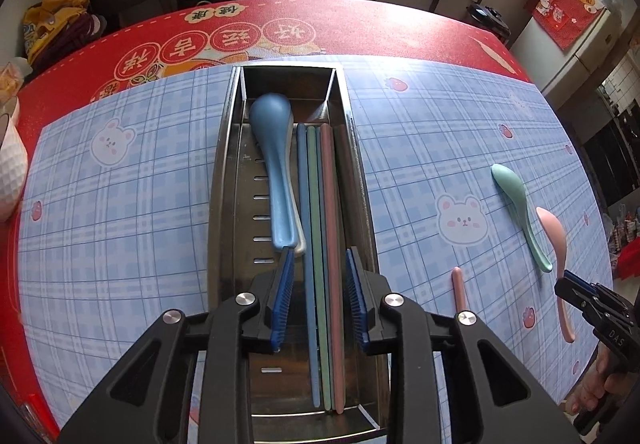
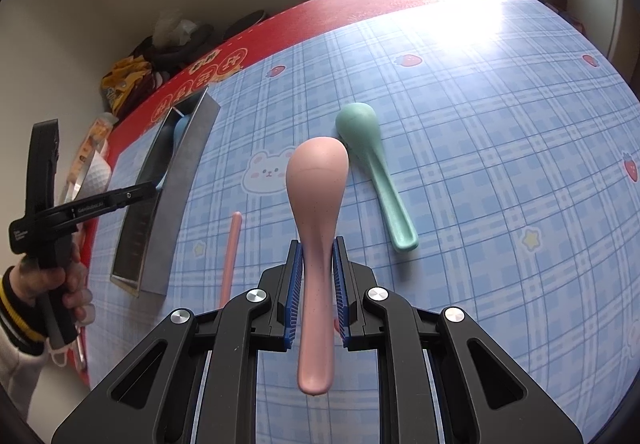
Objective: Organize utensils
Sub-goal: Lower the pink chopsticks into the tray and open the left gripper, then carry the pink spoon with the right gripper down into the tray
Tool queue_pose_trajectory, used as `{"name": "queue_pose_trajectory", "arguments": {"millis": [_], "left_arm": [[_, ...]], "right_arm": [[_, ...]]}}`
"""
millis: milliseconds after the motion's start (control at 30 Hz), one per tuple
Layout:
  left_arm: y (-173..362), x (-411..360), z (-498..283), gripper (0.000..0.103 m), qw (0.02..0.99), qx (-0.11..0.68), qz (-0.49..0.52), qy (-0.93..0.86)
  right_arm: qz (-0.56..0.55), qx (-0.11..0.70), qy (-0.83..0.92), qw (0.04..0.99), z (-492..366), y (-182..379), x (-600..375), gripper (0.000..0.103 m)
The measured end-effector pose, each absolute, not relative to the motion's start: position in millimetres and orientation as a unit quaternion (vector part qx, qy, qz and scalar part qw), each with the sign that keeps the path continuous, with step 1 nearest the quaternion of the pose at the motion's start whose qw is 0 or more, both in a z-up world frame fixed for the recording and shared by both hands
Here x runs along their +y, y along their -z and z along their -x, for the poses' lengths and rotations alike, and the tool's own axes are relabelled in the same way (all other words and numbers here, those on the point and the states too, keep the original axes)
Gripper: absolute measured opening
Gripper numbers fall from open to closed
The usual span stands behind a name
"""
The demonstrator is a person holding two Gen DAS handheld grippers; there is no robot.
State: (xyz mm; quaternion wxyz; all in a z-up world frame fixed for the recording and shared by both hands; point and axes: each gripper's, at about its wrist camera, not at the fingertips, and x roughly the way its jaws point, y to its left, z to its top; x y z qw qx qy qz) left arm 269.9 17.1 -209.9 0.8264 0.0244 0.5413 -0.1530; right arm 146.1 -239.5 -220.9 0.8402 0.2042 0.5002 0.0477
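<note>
The left wrist camera is looking steeply down along its own claw, sitting close above the metal tray and facing the far wall. The right wrist camera is looking down at the bench from close by, beside the tray. Both views are sharing the tray, the green spoon and the pink spoon.

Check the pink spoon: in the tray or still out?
Out. The pink spoon is over the checked mat, clamped by its handle in the right hand-held gripper, apart from the metal tray.
</note>
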Motion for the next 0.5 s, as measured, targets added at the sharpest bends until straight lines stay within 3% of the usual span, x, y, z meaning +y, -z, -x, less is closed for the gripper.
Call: {"name": "queue_pose_trajectory", "arguments": {"millis": [200, 300, 367, 500], "left_arm": [[198.4, 21.1, -245.4, 0.05, 0.84, 0.522, -0.05, 0.14], [194.5, 24.7, -234.6, 0.063, 0.844, 0.516, -0.057, 0.137], [193.4, 26.0, -228.3, 0.08, 0.846, 0.512, -0.064, 0.133], [189.6, 32.9, -219.1, 0.094, 0.853, 0.505, -0.073, 0.114]], "right_arm": [[-0.204, 0.505, -0.049, 0.837, -149.8, 219.7, -233.5, 0.016], [-0.202, 0.507, -0.051, 0.836, -151.7, 218.4, -227.4, 0.015], [-0.199, 0.509, -0.053, 0.836, -153.5, 217.8, -222.3, 0.016], [-0.196, 0.511, -0.058, 0.835, -158.7, 215.8, -210.4, 0.015]]}}
